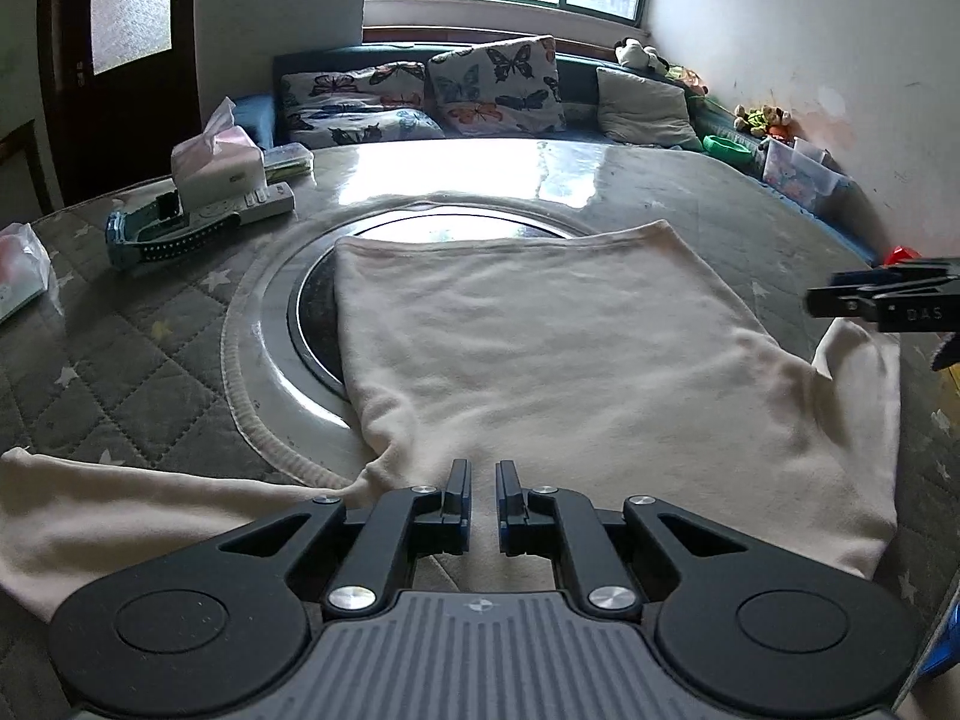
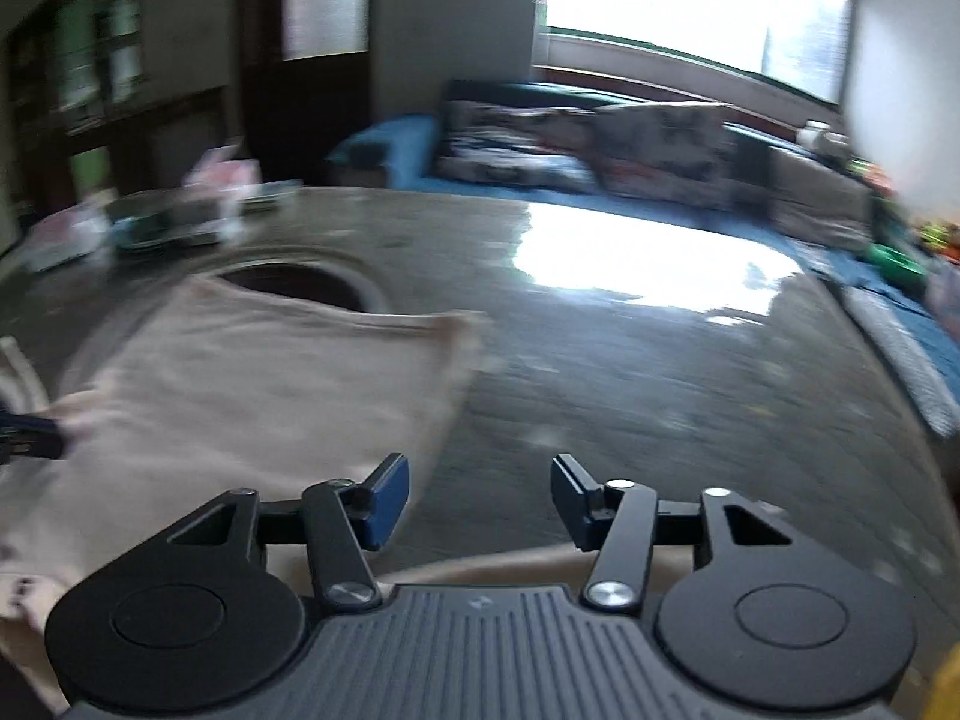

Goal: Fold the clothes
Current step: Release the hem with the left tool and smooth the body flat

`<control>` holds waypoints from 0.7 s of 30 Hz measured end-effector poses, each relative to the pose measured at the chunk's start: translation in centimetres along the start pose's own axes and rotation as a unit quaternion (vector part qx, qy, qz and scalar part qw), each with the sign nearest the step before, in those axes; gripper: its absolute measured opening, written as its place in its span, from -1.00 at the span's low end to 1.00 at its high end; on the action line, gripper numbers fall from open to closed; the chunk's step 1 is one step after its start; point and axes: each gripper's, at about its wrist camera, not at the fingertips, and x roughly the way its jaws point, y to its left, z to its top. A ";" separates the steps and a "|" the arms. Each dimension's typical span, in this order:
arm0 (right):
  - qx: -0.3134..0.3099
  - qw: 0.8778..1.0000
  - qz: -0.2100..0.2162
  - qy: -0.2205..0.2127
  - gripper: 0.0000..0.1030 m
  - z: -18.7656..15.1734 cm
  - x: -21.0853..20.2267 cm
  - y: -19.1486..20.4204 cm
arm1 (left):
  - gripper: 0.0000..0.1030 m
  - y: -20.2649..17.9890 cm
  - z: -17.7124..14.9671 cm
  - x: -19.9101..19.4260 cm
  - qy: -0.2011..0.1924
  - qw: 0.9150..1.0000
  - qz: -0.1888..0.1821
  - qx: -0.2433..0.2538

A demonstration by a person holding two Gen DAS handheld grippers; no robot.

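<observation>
A cream long-sleeved top (image 1: 540,348) lies flat on the round quilted table (image 1: 120,372), partly over the dark round inset (image 1: 312,312). One sleeve (image 1: 120,504) runs out to the left and the right sleeve (image 1: 864,396) is folded in. My left gripper (image 1: 483,489) hovers over the top's near edge with its jaws a narrow gap apart and nothing between them. My right gripper (image 2: 480,498) is open and empty above the table, right of the top (image 2: 252,396). It also shows in the left wrist view (image 1: 882,300) at the right edge. The right wrist view is blurred.
A tissue box (image 1: 216,162), a white remote (image 1: 252,207) and a blue strap (image 1: 156,234) sit at the table's far left. A plastic bag (image 1: 21,270) lies at the left edge. A blue couch with butterfly cushions (image 1: 480,90) stands behind the table.
</observation>
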 end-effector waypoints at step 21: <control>-0.048 0.998 0.009 0.050 -0.04 5.5 12.4 3.5 | -0.82 0.9 -0.1 0.6 0.001 1.000 -0.020 0.010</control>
